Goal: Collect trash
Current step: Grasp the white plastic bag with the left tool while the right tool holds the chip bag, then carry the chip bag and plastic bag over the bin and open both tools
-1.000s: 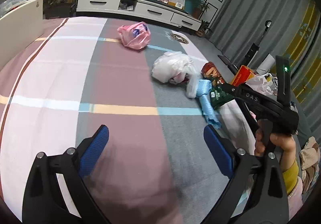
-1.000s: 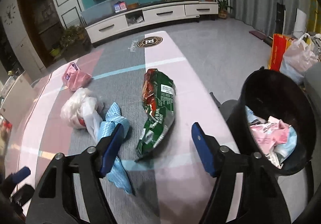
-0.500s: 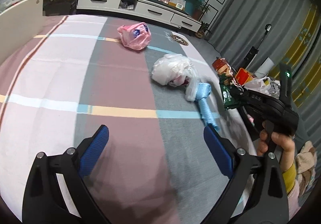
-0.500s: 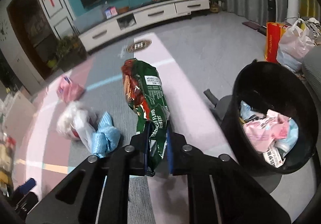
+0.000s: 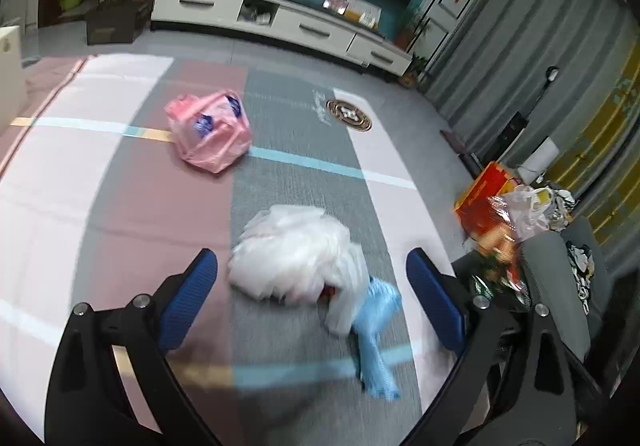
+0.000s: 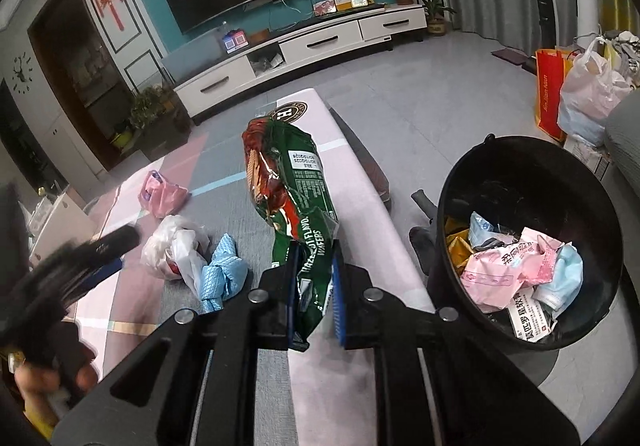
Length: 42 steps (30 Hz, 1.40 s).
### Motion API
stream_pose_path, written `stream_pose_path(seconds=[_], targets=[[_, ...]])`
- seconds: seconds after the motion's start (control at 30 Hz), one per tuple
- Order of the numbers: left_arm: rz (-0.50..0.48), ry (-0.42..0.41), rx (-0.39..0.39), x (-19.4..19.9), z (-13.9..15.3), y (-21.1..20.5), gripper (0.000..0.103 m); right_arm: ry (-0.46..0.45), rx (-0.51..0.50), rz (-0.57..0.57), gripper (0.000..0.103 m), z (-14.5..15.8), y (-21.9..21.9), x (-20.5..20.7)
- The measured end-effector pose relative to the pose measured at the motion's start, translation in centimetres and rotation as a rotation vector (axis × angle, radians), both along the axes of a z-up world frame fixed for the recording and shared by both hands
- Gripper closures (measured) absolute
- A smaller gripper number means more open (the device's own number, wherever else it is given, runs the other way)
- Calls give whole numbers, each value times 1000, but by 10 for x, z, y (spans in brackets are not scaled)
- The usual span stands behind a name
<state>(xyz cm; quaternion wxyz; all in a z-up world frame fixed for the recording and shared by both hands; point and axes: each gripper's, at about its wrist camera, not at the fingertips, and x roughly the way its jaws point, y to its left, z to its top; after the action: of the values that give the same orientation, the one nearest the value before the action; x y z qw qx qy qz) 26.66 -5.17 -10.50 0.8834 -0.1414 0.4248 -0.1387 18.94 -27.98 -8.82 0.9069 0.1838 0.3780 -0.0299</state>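
**Wafer packet held clear of the mat beside the bin**

While a striped mat point(image 5: 168, 214) is spread across the floor, a black bin point(image 6: 532, 242) is seen at its right edge, already partly filled with crumpled wrappers. A pink plastic bag point(image 5: 208, 134) is left farther back on the mat, and a white plastic bag point(image 5: 296, 258) is found nearer, with a blue cloth point(image 5: 376, 330) touching its right side. A green wafer packet point(image 6: 292, 206) is clamped at its lower end by the right gripper point(image 6: 314, 294), whose blue pads are pressed against it; the packet is held upright, above the mat and left of the bin. The left gripper point(image 5: 312, 306) is held wide apart, the white bag being framed between its pads point(image 5: 188, 302) but not touched.
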Motion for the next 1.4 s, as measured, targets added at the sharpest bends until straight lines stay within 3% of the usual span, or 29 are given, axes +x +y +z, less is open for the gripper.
stream_pose_path(seconds=[0.07, 0.2, 0.23, 0.3, 0.33, 0.43, 0.77, 1.0, 1.4], targets=[[22, 20, 23, 11, -8, -6, 12, 2, 3, -1, 88, 0, -3, 0], [20, 52, 68, 20, -22, -13, 41, 4, 7, -4, 88, -1, -9, -1], [16, 45, 84, 20, -23, -14, 56, 4, 8, -8, 88, -1, -10, -1], [12, 28, 101, 15, -22, -14, 73, 5, 11, -14, 88, -1, -14, -1], [11, 17, 100, 11, -19, -12, 76, 8, 14, -18, 88, -1, -15, -1], [13, -43, 127, -7, -6, -8, 79, 7, 29, -25, 88, -1, -18, -1], [-68, -168, 48, -59, 54, -14, 79, -36, 38, -39, 88, 11, -22, -12], [-168, -218, 93, -74, 74, -70, 78, -72, -24, -94, 88, 25, -37, -31], [-311, -245, 145, -82, 76, -160, 78, -82, -93, -222, 87, 31, -89, -65]])
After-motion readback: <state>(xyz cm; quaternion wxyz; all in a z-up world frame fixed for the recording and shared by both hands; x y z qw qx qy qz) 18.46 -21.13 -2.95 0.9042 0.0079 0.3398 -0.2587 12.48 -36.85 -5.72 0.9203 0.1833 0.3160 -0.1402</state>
